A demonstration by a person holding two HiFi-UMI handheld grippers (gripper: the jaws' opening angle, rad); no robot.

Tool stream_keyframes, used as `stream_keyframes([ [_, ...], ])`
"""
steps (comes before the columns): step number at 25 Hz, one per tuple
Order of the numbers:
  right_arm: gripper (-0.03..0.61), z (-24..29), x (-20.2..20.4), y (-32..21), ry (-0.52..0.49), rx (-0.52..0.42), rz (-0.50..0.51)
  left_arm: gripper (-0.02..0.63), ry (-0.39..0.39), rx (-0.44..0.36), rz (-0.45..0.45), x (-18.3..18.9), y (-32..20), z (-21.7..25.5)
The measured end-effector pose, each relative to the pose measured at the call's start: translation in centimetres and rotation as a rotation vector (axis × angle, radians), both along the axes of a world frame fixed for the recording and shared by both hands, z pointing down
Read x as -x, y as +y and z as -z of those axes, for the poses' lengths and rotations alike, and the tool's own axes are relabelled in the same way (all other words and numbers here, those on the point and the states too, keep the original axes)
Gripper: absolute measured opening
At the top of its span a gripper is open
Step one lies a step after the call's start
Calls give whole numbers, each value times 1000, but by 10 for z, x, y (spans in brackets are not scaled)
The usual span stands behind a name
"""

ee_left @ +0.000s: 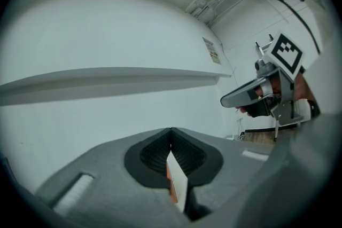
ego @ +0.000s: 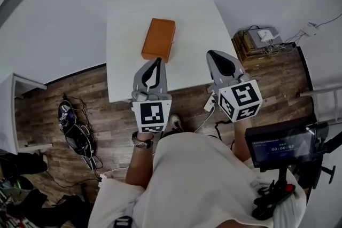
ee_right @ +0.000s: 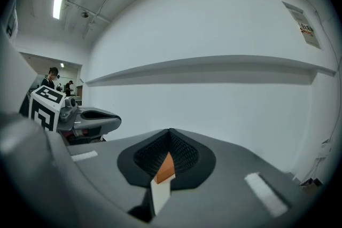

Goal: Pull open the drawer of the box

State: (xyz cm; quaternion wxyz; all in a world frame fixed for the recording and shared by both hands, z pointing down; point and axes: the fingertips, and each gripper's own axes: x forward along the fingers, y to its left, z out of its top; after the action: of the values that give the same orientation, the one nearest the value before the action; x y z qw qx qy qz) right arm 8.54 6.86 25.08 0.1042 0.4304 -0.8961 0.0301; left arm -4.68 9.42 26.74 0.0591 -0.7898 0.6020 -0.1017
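An orange-brown box (ego: 158, 39) lies flat on the white table (ego: 128, 34), near the middle; its drawer looks closed. My left gripper (ego: 157, 60) hovers just short of the box's near end, its jaws together and holding nothing. My right gripper (ego: 212, 53) hangs over the table's right part, apart from the box, jaws also together and empty. In the left gripper view a sliver of the box (ee_left: 172, 183) shows below the closed tips (ee_left: 171, 130), with the right gripper (ee_left: 256, 96) beyond. The right gripper view shows the box (ee_right: 165, 168) under its closed tips (ee_right: 170, 131) and the left gripper (ee_right: 88, 117).
A wooden crate (ego: 256, 45) with devices and cables stands right of the table. A screen on a stand (ego: 280, 146) is at my right. Tangled cables and bags (ego: 75, 131) lie on the wooden floor at left, near a white shelf unit (ego: 16, 109).
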Motion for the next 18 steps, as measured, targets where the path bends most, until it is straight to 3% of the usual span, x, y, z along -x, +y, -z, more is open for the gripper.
stream_keyframes([
  [4,2,10,4,-9,-2,3,-19,3,-4,9,-11,7,-3,8],
  [9,2,-16,27,-69,4,22,-14,5,3,33,-8,29,-62,-18],
  [18,2,-25,52,-89,61,10,-20,5,-13,55,-38,47,-91,-22],
])
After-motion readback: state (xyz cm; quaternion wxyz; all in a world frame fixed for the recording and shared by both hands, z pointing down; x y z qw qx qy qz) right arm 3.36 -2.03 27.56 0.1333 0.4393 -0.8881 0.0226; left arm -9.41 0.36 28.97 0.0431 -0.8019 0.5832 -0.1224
